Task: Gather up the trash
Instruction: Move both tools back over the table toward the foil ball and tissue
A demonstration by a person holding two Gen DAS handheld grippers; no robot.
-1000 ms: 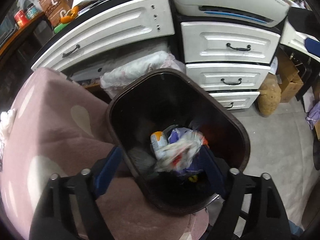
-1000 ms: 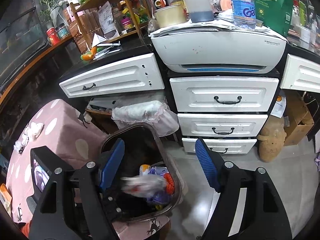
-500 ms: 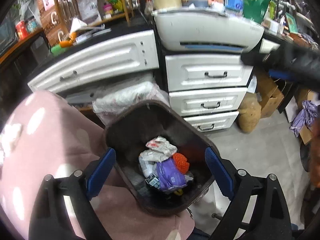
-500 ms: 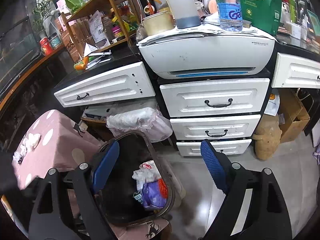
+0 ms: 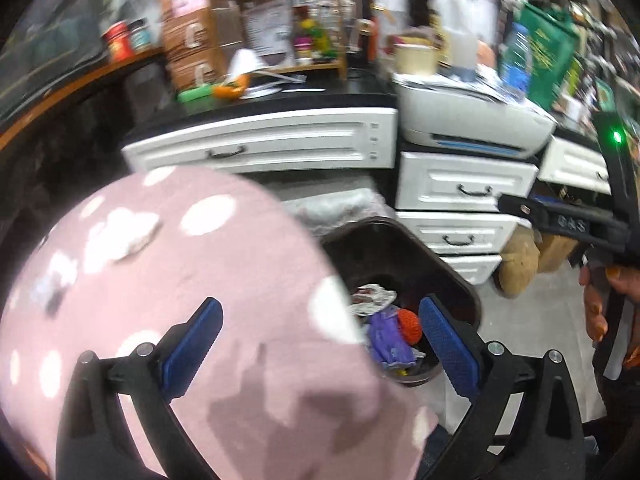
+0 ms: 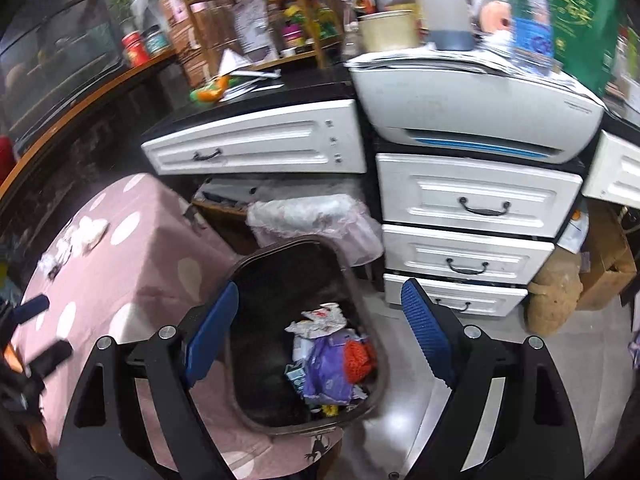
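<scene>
Two grippers, left [image 5: 318,344] opening, right [image 6: 318,334] apart, both empty above bin [image 6: 362,280]; next, reach tissue scraps [image 6: 82,236] on pink tablecloth [image 6: 152,248], pinch low.

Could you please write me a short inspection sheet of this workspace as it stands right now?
Surface: pink polka-dot cloth, white crumpled scraps at its far edge.
Job's things: dark trash bin beside the cloth, holding white wrapper, purple bag, orange net.
Clutter: printer, bottle, green bag.
Grippers: left gripper opening, nothing between fingers; right gripper open, empty.
Cables: nothing seen.
Surroundings: white drawers, cardboard box.
</scene>
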